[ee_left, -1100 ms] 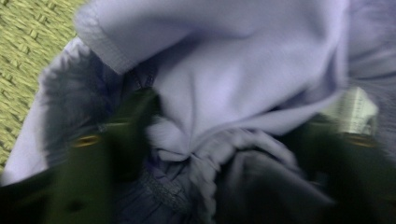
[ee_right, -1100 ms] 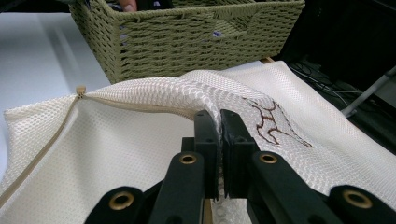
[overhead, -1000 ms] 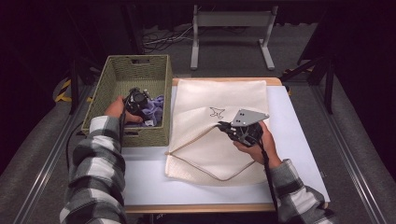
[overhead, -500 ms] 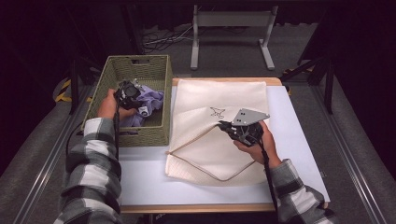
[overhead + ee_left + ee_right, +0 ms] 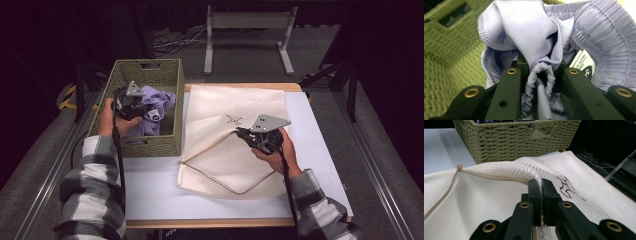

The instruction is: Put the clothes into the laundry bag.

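Observation:
A lavender garment (image 5: pixel 159 103) with a white label (image 5: pixel 584 62) hangs over the green woven basket (image 5: pixel 150 64). My left gripper (image 5: pixel 131 102) is shut on a bunched fold of it (image 5: pixel 531 30); its jaws have just been closing with the cloth between them (image 5: pixel 540 72). On the table lies a cream mesh laundry bag (image 5: pixel 235 160) with a zip along its open edge. My right gripper (image 5: pixel 241 133) is shut on the bag's top layer (image 5: pixel 499 167) and holds it raised off the lower layer, jaws (image 5: pixel 541 186) pinching the mesh.
The basket (image 5: pixel 511 140) stands at the table's left, close beside the bag. Bare white tabletop (image 5: pixel 155 190) lies in front of the basket and bag. A metal stand (image 5: pixel 247 20) and cables are on the floor beyond the table's far edge.
My left gripper has risen out of the basket and shifted left, lifting the lavender garment with it. The right gripper and the bag flap have stayed put.

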